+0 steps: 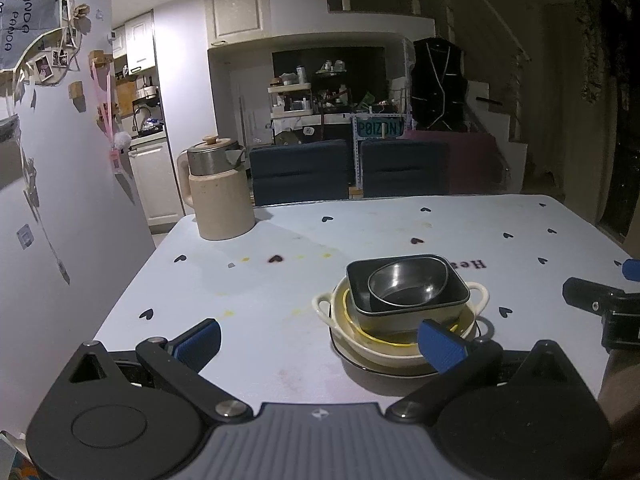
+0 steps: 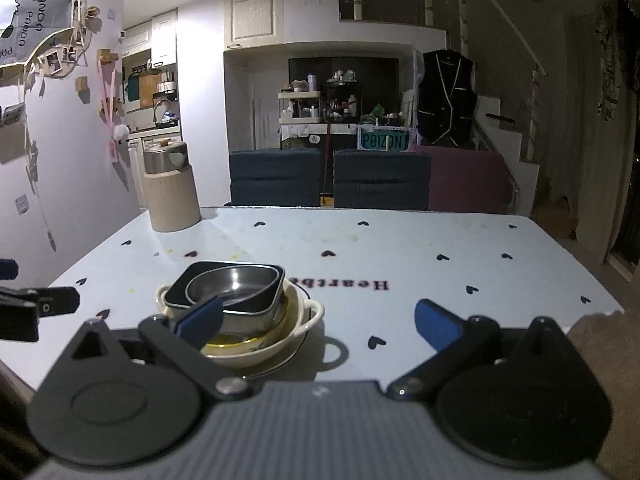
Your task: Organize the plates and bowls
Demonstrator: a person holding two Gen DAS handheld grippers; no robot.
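Steel bowl: my top piece, a round metal bowl (image 1: 406, 285), nested inside a dark square dish (image 1: 408, 292).
Stack: square dish sits in a cream two-handled bowl (image 1: 400, 332), which rests on a dark-rimmed plate (image 1: 360, 362). From both views it reads as one nested pile, largest at the bottom.
Position: pile stands on the bench (image 1: 280, 280), toward my near edge, well apart from the beige jug (image 1: 218, 192) at the far left corner.
Left claw: my left claw (image 1: 320, 338) is spread wide and holds nothing; its right pad overlaps the pile's near rim in the left view, though I cannot tell whether it touches.
Right claw: my right claw (image 2: 318, 324) is also wide and empty; the pile lies behind its left pad, and the rest of the gap shows bare bench.
Done: I judge the stacking finished, since I see no loose plate or bowl elsewhere on the bench.
Left: possibly squaring up the pile, as the square dish sits a little tilted in the cream bowl, or carrying it off; nothing here tells me where it should go.
Doubt: yellowish ring inside the cream bowl may be residue or glaze; too dim to say.
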